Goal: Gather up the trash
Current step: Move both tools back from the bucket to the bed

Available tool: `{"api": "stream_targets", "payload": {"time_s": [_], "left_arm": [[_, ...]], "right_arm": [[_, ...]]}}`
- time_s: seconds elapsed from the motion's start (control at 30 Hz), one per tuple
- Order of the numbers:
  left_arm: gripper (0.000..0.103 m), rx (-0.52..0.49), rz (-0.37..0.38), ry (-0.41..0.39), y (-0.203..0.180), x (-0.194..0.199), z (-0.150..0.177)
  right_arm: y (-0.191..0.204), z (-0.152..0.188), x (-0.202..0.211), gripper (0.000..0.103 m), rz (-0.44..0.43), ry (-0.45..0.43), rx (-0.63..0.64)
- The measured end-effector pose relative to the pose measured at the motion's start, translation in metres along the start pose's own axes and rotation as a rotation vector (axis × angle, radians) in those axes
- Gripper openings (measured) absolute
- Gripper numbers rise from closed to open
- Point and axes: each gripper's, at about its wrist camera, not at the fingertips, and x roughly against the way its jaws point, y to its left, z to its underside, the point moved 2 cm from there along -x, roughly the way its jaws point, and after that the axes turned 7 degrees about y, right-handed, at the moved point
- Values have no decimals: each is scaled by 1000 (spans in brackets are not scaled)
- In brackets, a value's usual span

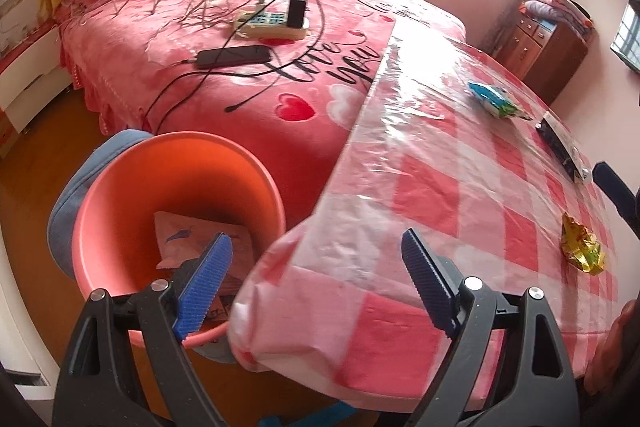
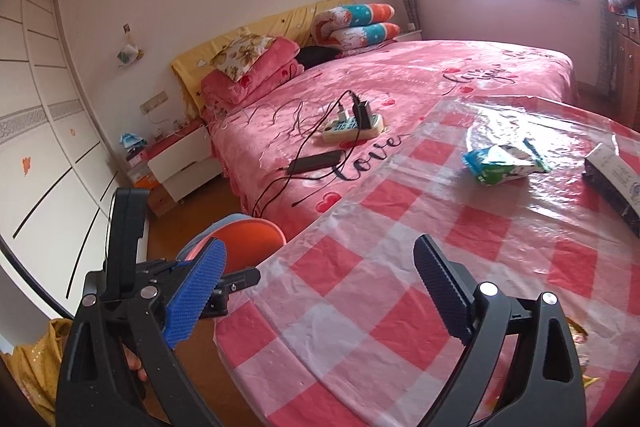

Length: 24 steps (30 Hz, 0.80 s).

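The left tongs (image 1: 316, 259) stand wide with nothing between their fingers, straddling the near corner of the tabletop (image 1: 460, 187): the bright blue pad hangs over the orange bin (image 1: 132, 195), the dark pad over the plastic-covered red-and-white check cloth. The bin stands on the floor just beside the tabletop's corner, against the foot of the bed (image 1: 240, 75), mouth upward; a flat pinkish paper packet (image 1: 192, 239) lies inside it, leaning on the wall.

Three pieces of trash lie on the tabletop. A crumpled gold foil wrapper (image 1: 582, 243) sits near the right edge, its long axis running roughly from the far side toward the near side. Farther back, a blue, white and green snack bag (image 1: 496, 101) lies flat, its long axis slanting from far left to near right, well apart from the gold wrapper. Just beyond it, at the far right edge, lies a dark flat box (image 1: 560, 143) with a white label, its length running along that edge.

The right tongs (image 2: 320, 263) are also spread wide and empty, poised above the near part of the tabletop. From this view the snack bag (image 2: 504, 167) lies crosswise and the dark box (image 2: 612, 183) slants toward the right edge.

On the bed rest a power strip (image 1: 272, 25) with chargers plugged in and a phone (image 1: 234, 57) on a cable.
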Motion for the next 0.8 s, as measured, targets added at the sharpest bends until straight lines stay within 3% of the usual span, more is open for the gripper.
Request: {"api": "stream_targets", "payload": {"time_s": [0.8], "left_arm": [[87,-183,33,46,-94,-3,4]], "right_arm": [[-64,-1,59,94,63,-94,-112]]}}
